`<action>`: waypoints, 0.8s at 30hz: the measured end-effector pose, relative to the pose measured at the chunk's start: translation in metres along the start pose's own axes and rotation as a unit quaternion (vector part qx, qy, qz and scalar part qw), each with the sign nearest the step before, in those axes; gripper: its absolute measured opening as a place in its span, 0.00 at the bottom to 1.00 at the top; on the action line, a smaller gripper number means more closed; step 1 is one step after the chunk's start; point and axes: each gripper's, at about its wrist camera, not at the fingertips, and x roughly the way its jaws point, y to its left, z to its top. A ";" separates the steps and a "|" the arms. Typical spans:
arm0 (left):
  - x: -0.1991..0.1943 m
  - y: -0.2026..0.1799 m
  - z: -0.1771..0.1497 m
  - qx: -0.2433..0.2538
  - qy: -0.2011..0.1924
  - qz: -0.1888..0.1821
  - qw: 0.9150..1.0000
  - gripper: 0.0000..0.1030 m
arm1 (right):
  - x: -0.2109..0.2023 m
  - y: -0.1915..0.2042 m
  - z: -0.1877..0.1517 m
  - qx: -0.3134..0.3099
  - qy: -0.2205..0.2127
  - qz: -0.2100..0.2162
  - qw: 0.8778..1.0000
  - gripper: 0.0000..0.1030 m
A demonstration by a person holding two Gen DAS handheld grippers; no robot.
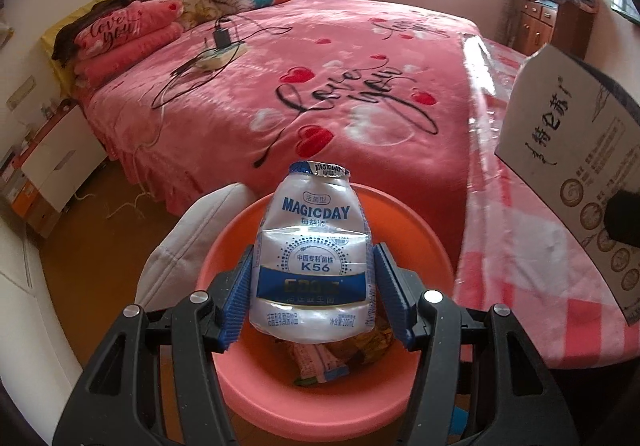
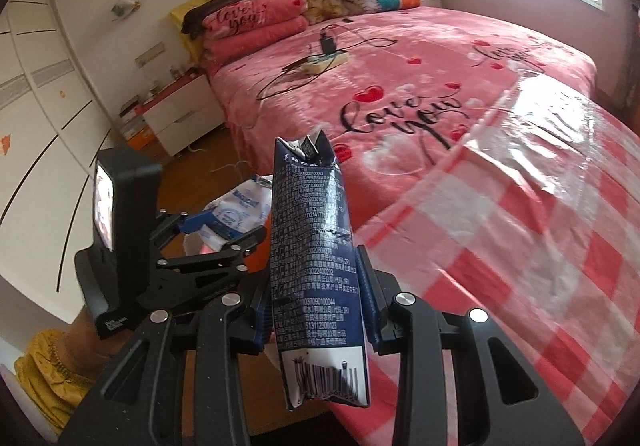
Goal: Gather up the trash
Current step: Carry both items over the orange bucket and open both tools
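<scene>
Left wrist view, left to right: a white cushion-like thing [image 1: 192, 242], partly hidden so I can't name it surely, lies at the near left, touching the rim of an orange-pink basin [image 1: 404, 222]. The left claw [image 1: 316, 286] is clenched on a crumpled white Magicday bottle [image 1: 314, 246], upright, held directly over the basin. Wrappers and other trash [image 1: 320, 362] lie in the basin's bottom. Far behind, a pink bed [image 1: 360, 86] with a power strip [image 1: 218, 56] on it. At right, the table [image 1: 532, 286] under a pink checked cloth, with a cardboard box [image 1: 568, 150] above it.

Right wrist view: the left claw [image 2: 224, 230] shows at near left with the Magicday bottle [image 2: 240, 214] in it. In the middle, the right claw [image 2: 316, 310] grips a flattened dark blue carton [image 2: 312, 258], upright, just left of the table's [image 2: 520, 246] edge.
</scene>
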 end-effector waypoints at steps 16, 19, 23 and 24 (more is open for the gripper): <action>0.022 0.020 -0.012 -0.020 0.029 0.021 0.999 0.57 | 0.042 0.030 0.006 -0.016 0.037 0.041 0.998 0.36; 0.025 0.023 -0.014 -0.022 0.034 0.029 0.999 0.58 | 0.049 0.035 0.007 -0.020 0.040 0.044 0.998 0.36; 0.029 0.027 -0.015 -0.029 0.041 0.047 0.998 0.67 | 0.059 0.034 0.007 -0.020 0.048 0.041 0.998 0.44; 0.030 0.028 -0.016 -0.031 0.042 0.053 0.997 0.69 | 0.060 0.031 0.006 -0.014 0.046 0.041 0.998 0.48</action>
